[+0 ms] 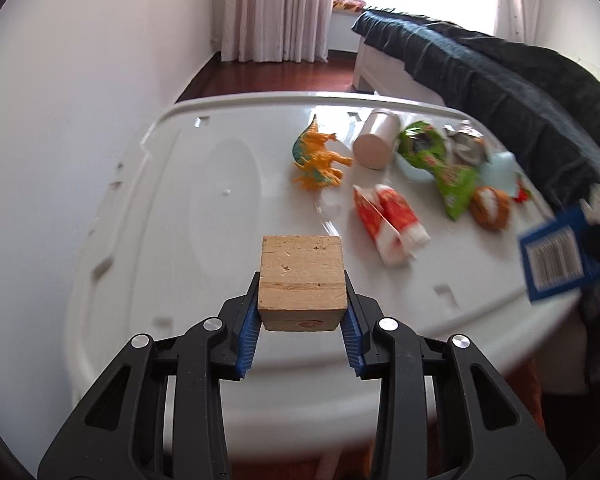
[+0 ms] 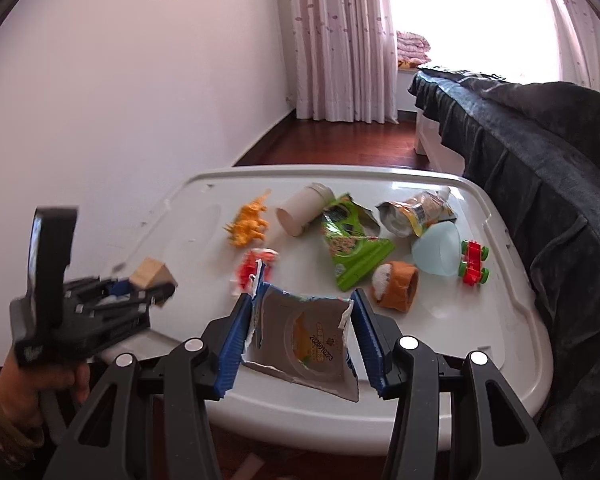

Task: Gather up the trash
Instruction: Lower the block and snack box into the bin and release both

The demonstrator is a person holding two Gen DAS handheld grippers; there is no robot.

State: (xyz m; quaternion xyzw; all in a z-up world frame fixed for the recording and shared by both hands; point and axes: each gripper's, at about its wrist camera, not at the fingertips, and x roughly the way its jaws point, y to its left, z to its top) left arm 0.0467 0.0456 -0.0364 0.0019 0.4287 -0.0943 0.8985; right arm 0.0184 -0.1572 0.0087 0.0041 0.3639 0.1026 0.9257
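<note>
My left gripper [image 1: 302, 294] is shut on a pale wooden block [image 1: 303, 276], held above the near part of the white plastic tabletop [image 1: 188, 208]. In the right wrist view the same left gripper [image 2: 156, 292] and its wooden block [image 2: 150, 274] show blurred at the left, in a person's hand. My right gripper [image 2: 300, 304] is shut on a torn blue and white wrapper [image 2: 312, 344], whose barcode side [image 1: 552, 264] appears blurred at the right edge of the left wrist view. On the table lie a red and white wrapper [image 1: 388, 220], a green wrapper [image 2: 352, 248] and a silver and yellow wrapper [image 2: 412, 212].
Also on the tabletop are an orange toy dinosaur [image 1: 320, 160], a beige cylinder on its side [image 1: 376, 138], a pale blue bowl [image 2: 438, 250], a brown and white lump [image 2: 394, 286] and a red and green toy car [image 2: 474, 266]. A bed with a dark blanket [image 2: 540, 160] borders the right.
</note>
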